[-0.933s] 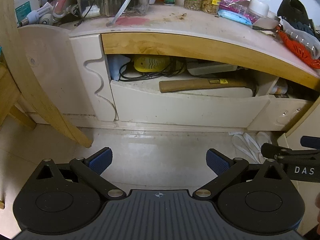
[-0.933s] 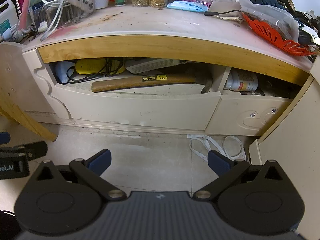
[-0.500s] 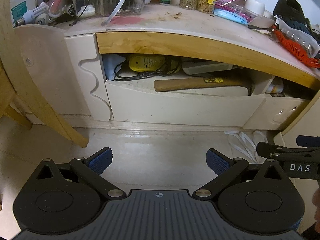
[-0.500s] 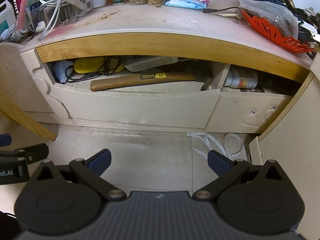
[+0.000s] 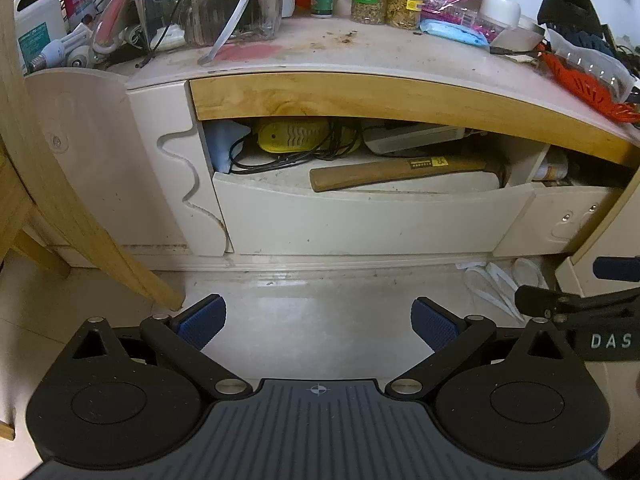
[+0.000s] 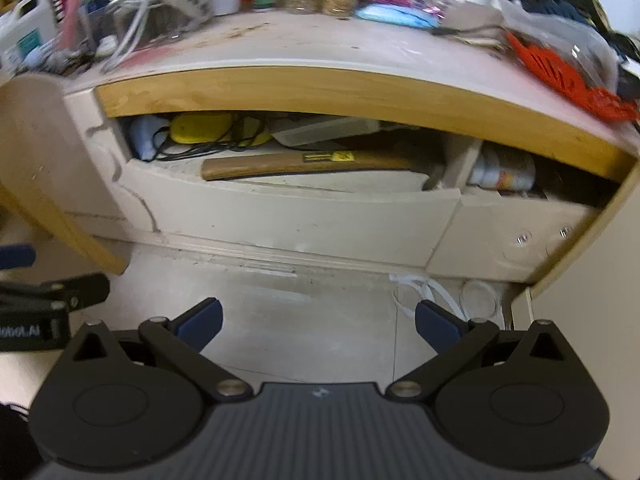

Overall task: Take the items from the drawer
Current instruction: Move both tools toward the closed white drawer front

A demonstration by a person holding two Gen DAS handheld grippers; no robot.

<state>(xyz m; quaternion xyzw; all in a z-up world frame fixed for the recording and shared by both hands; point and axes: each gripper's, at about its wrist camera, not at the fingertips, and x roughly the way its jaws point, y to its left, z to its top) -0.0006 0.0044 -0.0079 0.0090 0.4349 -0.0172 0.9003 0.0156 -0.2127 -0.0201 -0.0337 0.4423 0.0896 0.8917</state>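
Observation:
An open cream drawer (image 5: pixel 360 220) (image 6: pixel 304 212) under the desk top holds a wooden-handled hammer (image 5: pixel 404 170) (image 6: pixel 308 162), a yellow device (image 5: pixel 296 136) (image 6: pixel 204 128) with black cables, a pale blue item (image 5: pixel 224 144) and a grey flat box (image 5: pixel 416 138). A second open drawer (image 6: pixel 516 224) at the right holds a white bottle (image 6: pixel 504 170). My left gripper (image 5: pixel 318 320) is open and empty, above the floor in front of the drawer. My right gripper (image 6: pixel 318 320) is open and empty too, a little nearer the drawer.
The desk top (image 5: pixel 360 52) is crowded with jars, cables, bottles and an orange plastic item (image 5: pixel 580 84). A wooden chair leg (image 5: pixel 100 232) slants at the left. White straps (image 6: pixel 432 292) lie on the floor. A cabinet side (image 6: pixel 592 320) stands at the right.
Both grippers have moved closer to the drawer. The right wrist view is blurred from motion. Both stay open and empty.

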